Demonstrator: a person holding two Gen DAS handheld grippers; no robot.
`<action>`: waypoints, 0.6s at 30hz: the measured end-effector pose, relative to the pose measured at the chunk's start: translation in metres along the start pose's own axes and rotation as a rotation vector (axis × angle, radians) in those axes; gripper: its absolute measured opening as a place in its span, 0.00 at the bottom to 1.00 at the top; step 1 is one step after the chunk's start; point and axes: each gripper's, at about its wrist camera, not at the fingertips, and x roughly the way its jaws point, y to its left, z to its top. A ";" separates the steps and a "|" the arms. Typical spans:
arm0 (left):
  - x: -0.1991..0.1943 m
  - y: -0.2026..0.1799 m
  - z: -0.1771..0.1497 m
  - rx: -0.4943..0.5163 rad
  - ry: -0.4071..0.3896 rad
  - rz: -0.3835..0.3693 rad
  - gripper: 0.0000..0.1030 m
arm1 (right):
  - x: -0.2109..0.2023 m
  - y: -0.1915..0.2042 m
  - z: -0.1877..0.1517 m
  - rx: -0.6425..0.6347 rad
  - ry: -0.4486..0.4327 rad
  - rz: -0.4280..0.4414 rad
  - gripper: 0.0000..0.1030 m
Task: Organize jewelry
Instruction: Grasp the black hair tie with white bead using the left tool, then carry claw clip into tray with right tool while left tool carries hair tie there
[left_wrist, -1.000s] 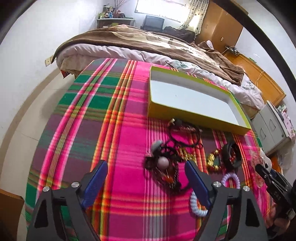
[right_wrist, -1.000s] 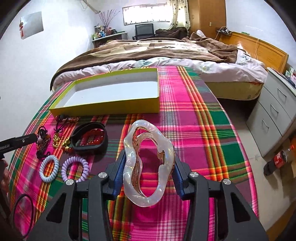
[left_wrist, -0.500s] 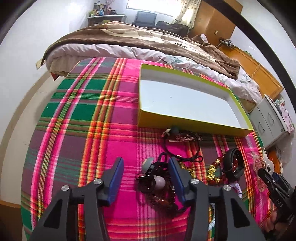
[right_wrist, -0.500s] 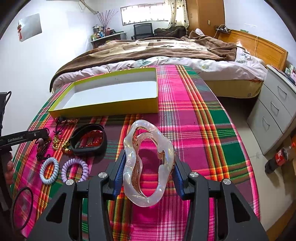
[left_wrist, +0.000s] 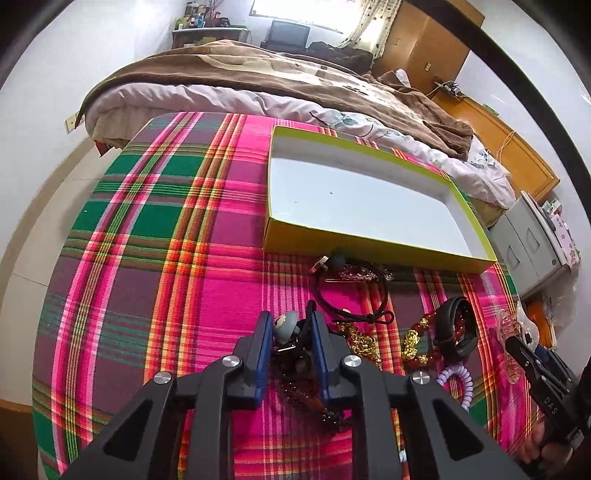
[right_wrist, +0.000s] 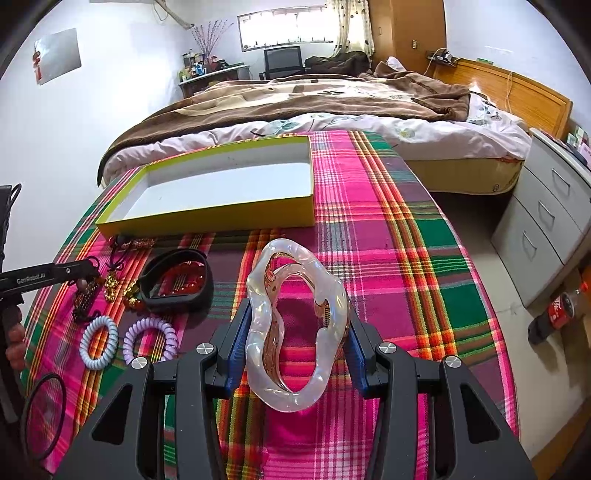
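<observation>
Dark bead tangle (partly hidden) pinched by left gripper; right gripper clamps pearly clip.

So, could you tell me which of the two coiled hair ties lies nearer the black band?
The purple coiled hair tie: it lies just below the black band, while the pale blue coiled hair tie sits further left, towards the table edge.

Pearly white hair clip with wavy open loop, held upright between right claw pads; dark beaded tangle with grey bead pinched in left claw; shallow yellow-green box with white inside, lying open at far side of table; black band around red beads; gold beads just beside; 2 spiral hair ties, pale blue and lilac, side by side.
</observation>
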 end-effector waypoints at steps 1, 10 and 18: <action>-0.001 0.000 0.000 -0.001 -0.003 0.002 0.20 | -0.001 0.000 0.000 0.000 -0.002 0.001 0.45; -0.024 -0.002 0.007 0.002 -0.057 0.004 0.20 | -0.013 0.001 0.006 -0.009 -0.031 0.002 0.45; -0.042 -0.001 0.022 0.001 -0.094 0.002 0.20 | -0.028 0.003 0.033 -0.026 -0.078 0.016 0.45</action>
